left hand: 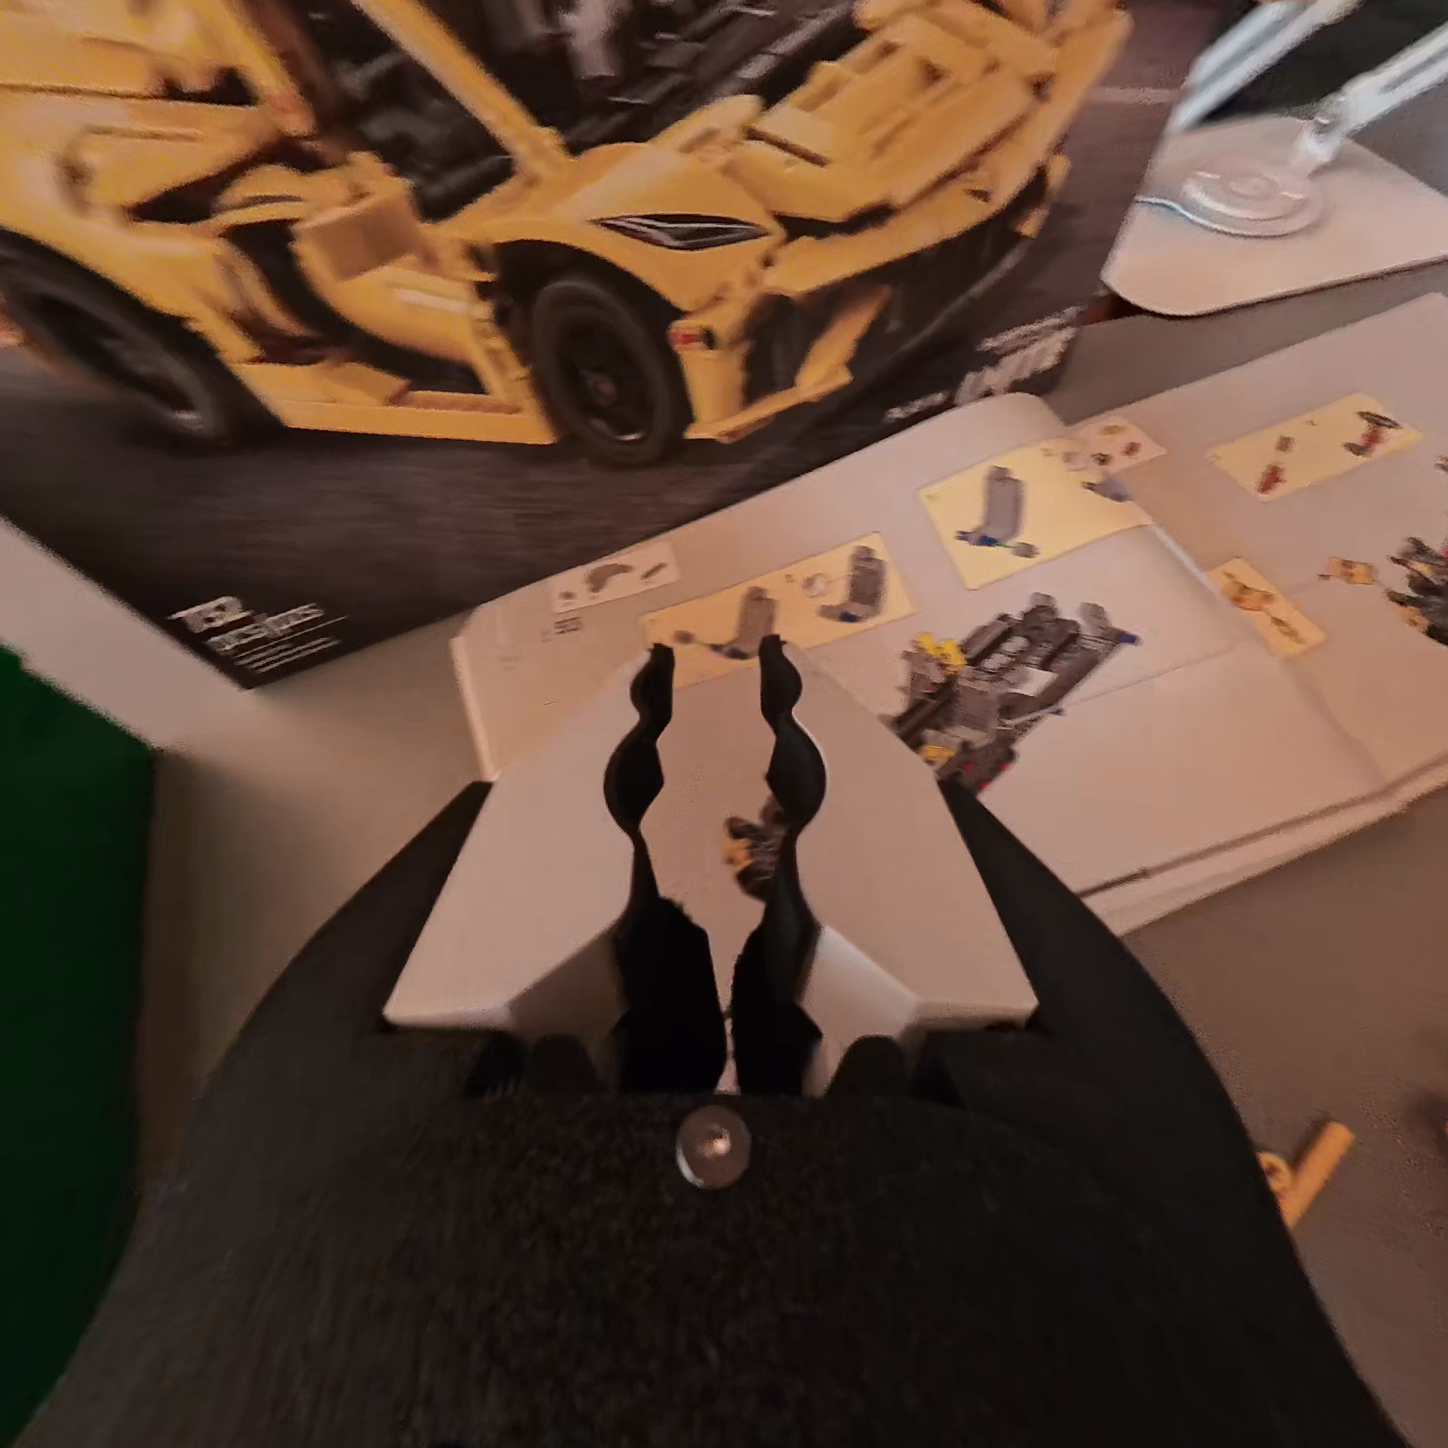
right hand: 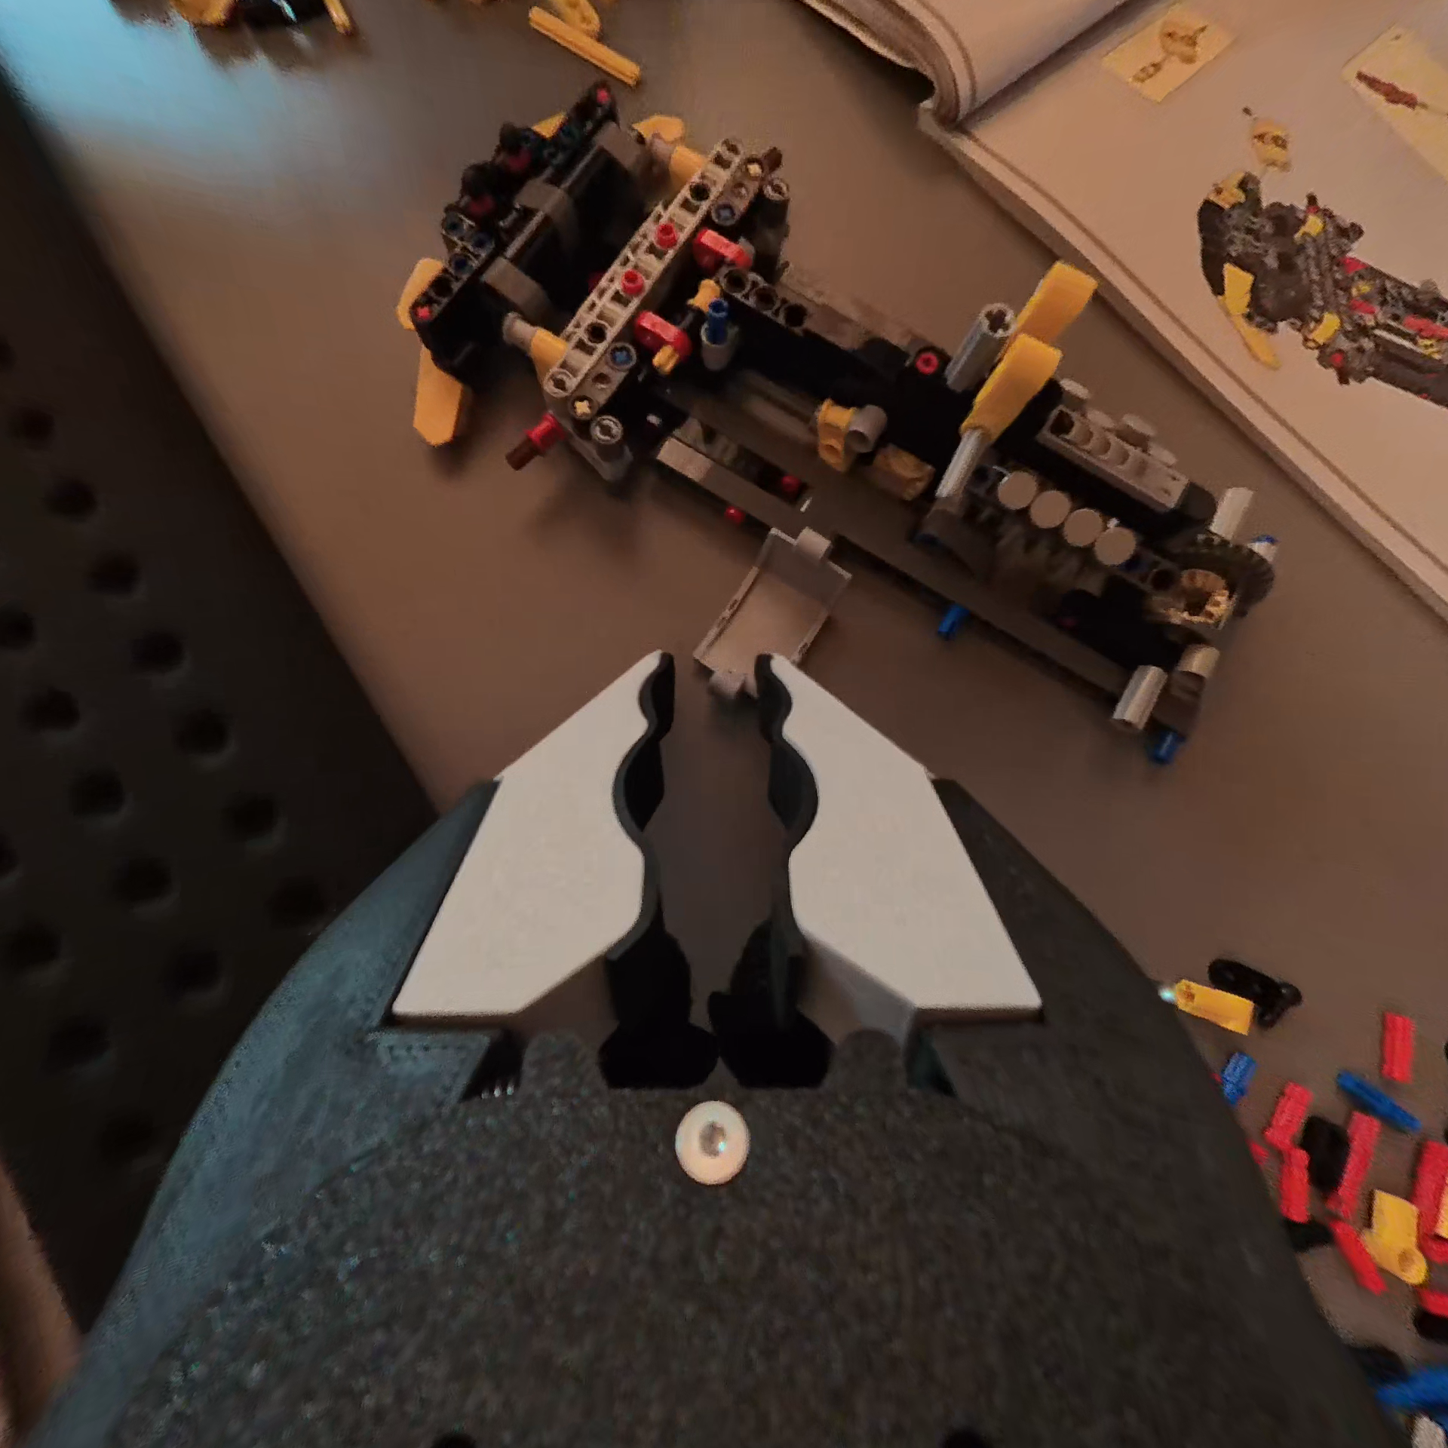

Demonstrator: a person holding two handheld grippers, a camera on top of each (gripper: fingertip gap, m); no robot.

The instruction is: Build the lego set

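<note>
In the right wrist view a half-built black, grey and yellow lego chassis [right hand: 799, 376] lies on the grey table. A loose light-grey seat-shaped piece [right hand: 772, 607] lies just in front of it. My right gripper [right hand: 714, 666] is open and empty, its tips just short of that grey piece. In the left wrist view my left gripper [left hand: 717, 654] is open and empty, held above the open instruction booklet [left hand: 1097, 666]. The set's box [left hand: 509, 274], with a yellow car pictured on it, stands behind the booklet.
Loose red, blue, yellow and black pieces [right hand: 1348, 1160] lie at the right. A yellow beam [right hand: 584, 55] lies far off. The booklet [right hand: 1175, 196] lies at the upper right. A dark perforated surface [right hand: 117, 705] runs along the left. A clear stand [left hand: 1246, 196] sits behind. The tips of one gripper are about 40 cm away from the tips of the other. From either gripper's tips it is about 20 cm to the yellow beam [right hand: 584, 55].
</note>
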